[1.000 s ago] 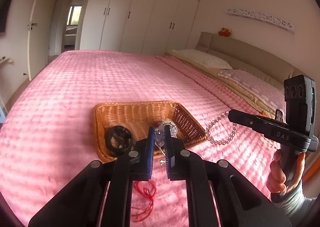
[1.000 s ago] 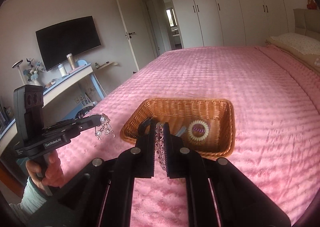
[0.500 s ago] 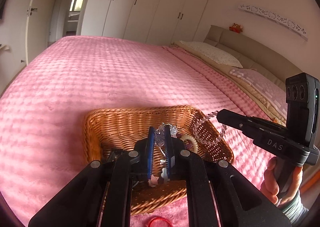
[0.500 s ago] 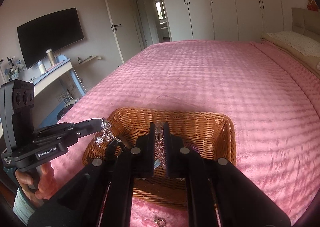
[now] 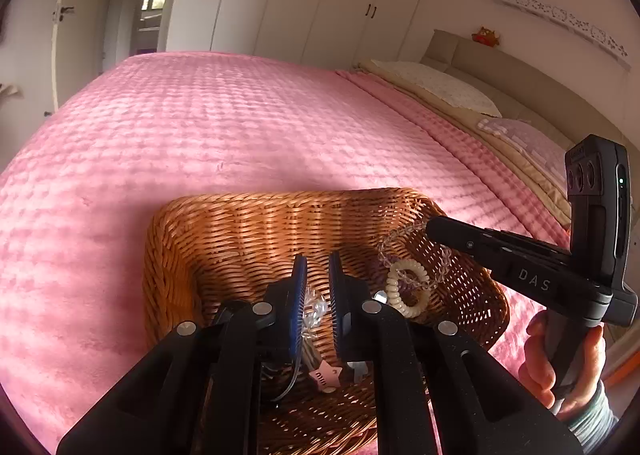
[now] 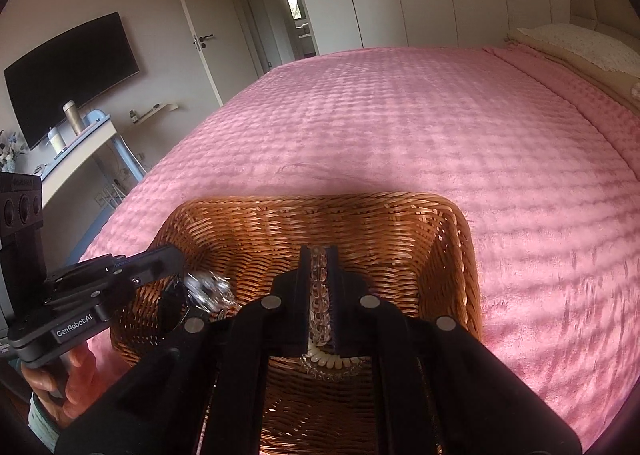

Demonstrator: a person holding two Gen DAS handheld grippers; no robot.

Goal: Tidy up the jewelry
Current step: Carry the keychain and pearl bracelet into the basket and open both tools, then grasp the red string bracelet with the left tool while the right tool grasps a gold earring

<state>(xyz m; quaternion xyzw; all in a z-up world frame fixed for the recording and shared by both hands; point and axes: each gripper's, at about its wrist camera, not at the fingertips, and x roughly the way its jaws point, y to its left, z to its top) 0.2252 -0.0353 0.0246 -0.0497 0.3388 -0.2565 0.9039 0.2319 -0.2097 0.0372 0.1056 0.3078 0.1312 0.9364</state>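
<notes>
A wicker basket sits on the pink bedspread; it also shows in the right wrist view. My left gripper is inside the basket, jaws slightly apart, with a silver crystal piece lying low between them. In the right wrist view that piece hangs at the left gripper's tips. My right gripper is shut on a clear bead bracelet, held over the basket. The bracelet dangles from the right gripper's tip in the left wrist view. A cream coil hair tie lies in the basket.
A pink star charm and a dark band lie in the basket's near end. The pink bedspread spreads all around. Pillows and a headboard are at the right. A desk and TV stand left of the bed.
Both grippers moved forward and down over the basket. The left gripper's jaws have parted a little and the silver piece now sits lower between them. The red cord has left the view.
</notes>
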